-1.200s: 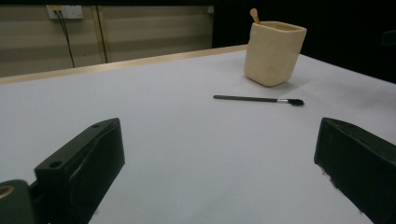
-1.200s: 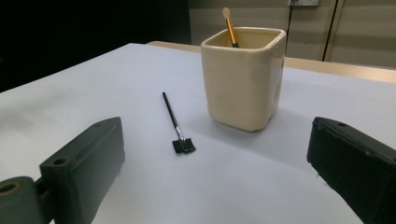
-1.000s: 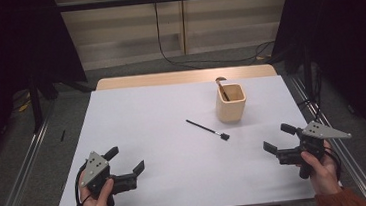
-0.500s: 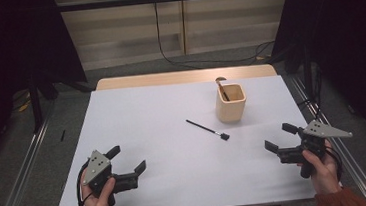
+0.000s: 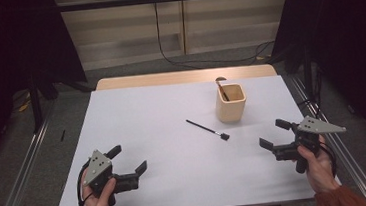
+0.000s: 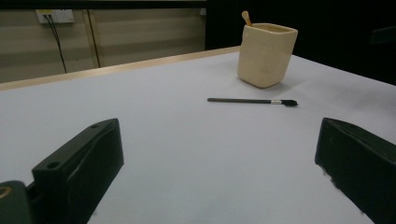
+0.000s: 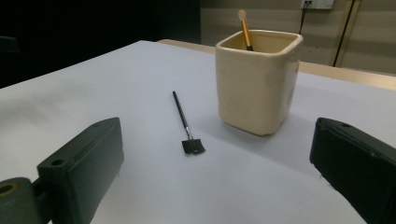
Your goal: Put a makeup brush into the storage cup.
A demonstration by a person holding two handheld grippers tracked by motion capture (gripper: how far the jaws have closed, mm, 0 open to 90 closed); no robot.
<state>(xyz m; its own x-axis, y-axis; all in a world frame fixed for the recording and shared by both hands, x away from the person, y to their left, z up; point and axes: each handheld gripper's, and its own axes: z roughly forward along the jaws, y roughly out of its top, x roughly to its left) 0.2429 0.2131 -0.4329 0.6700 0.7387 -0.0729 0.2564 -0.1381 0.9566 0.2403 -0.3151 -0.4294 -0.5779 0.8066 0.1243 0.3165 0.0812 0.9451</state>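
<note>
From my remote station, the left gripper (image 5: pixel 129 159) rested well to the near left of the cream cup (image 5: pixel 231 102) on the white table (image 5: pixel 152 115), its jaws spread wide and holding nothing, touching nothing I could make out. The right gripper (image 5: pixel 274 133) sat near the cup's near-right side, its jaws likewise spread wide and empty. The thin black brush (image 5: pixel 207 129) lay flat on the table just to the near left of the cup, between the two grippers and apart from both, while a second, orange-handled brush (image 7: pixel 245 29) leaned inside the cup.
</note>
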